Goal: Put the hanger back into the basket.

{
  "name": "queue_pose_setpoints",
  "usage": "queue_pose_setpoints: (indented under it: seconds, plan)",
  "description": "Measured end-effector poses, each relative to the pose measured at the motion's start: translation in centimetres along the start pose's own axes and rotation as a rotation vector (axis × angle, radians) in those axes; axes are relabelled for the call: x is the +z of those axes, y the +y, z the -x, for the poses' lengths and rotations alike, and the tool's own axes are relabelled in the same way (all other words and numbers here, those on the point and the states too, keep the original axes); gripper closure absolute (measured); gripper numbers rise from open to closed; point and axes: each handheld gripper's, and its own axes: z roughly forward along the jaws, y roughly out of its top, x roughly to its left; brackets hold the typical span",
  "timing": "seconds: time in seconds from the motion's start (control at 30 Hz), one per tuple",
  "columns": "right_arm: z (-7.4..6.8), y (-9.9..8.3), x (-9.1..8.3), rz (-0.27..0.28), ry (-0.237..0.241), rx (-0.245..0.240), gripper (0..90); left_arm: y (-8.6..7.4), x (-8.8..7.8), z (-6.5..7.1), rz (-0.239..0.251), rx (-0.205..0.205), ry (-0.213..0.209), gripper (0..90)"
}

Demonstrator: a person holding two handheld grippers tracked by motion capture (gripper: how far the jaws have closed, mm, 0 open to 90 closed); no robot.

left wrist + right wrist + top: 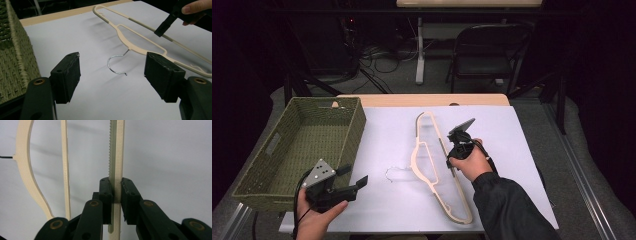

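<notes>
Your right gripper point(115, 192) is clamped on the bottom bar of the cream hanger point(424, 160); both pads press its 2 sides, with the ridged grey strip of the bar running up between them in the right gripper view. In the high view that gripper point(455, 146) sits over the hanger's right edge, about midway along the bar, your right hand point(469, 162) wrapped round its body just below.

The hanger lies lengthwise on the white sheet point(512, 150), 1 end near the far edge of the table point(422, 100), the other toward you. Its wire hook point(394, 174) points left, toward the basket. Whether the bar is lifted off the sheet or resting on it, you cannot tell from these views.

Your left gripper point(354, 181) is open wide with nothing between the pads. It is low at the near left of the sheet, just beside the near right corner of the woven green basket point(287, 145), your left hand point(314, 217) under it. In the left gripper view its 2 pads frame the hook point(116, 63), which lies well ahead of them; the basket wall point(17, 57) stands at that view's left.
</notes>
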Motion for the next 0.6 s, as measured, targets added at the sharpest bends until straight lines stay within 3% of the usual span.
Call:
queue_pose_setpoints:
  seconds: [0.17, 0.33, 0.6]
  plan:
    - [-0.8, 0.2, -2.2, 0.07, 0.014, -0.022, 80.0, 0.2, 0.9, 1.0, -0.011, -0.002, -0.049, 29.1]
    - [-1.3, 0.0, -2.9, 0.145, 0.051, -0.021, 80.0, -0.1, 2.3, 2.3, -0.035, 0.03, -0.073, 29.3]
    - [-1.8, 0.2, -3.2, 0.166, 0.071, -0.026, 80.0, -0.4, 4.0, 2.7, -0.041, 0.032, -0.09, 33.1]
